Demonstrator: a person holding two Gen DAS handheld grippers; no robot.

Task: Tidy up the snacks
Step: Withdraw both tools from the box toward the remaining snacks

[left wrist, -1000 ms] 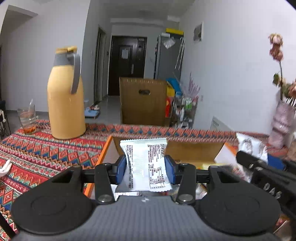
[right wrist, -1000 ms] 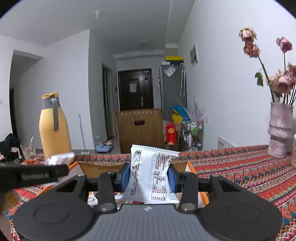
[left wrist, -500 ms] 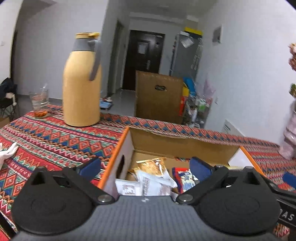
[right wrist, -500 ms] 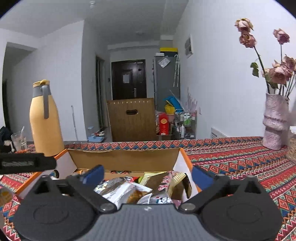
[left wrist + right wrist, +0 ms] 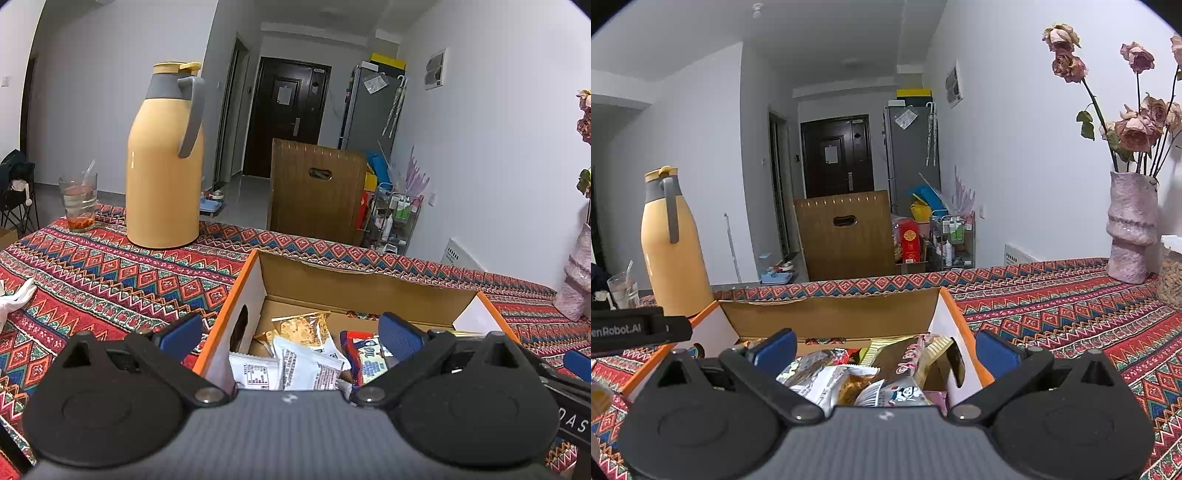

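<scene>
A second ago each gripper squeezed a white snack packet between its blue pads. Now both packets have dropped into the cardboard box [image 5: 369, 291], and both pairs of jaws have just been opening and stand wide, with nothing held.

The left gripper [image 5: 290, 336] hangs over the near left end of the box. Its left pad is outside the orange left wall, over the patterned tablecloth [image 5: 110, 273], and its right pad is over the inside of the box. Just under and between the pads lie two white packets [image 5: 306, 365] with black print, a golden see-through packet [image 5: 303, 326] a little farther ahead, and a red and blue packet [image 5: 364, 354] beside the right pad. None of them touches the pads.

The right gripper [image 5: 884, 350] hangs over the right end of the same box. Its left pad is over the snacks and its right pad is just outside the orange right wall. Below and between the pads is a pile of snacks [image 5: 857, 380]: silver, brown and pink wrappers all mixed up.

Far ahead and to the left of both grippers a tall yellow jug [image 5: 164, 162] stands on the cloth, with a glass [image 5: 78, 201] beside it. Ahead and far to the right of the right gripper stands a pink vase [image 5: 1130, 225] of dried roses.
</scene>
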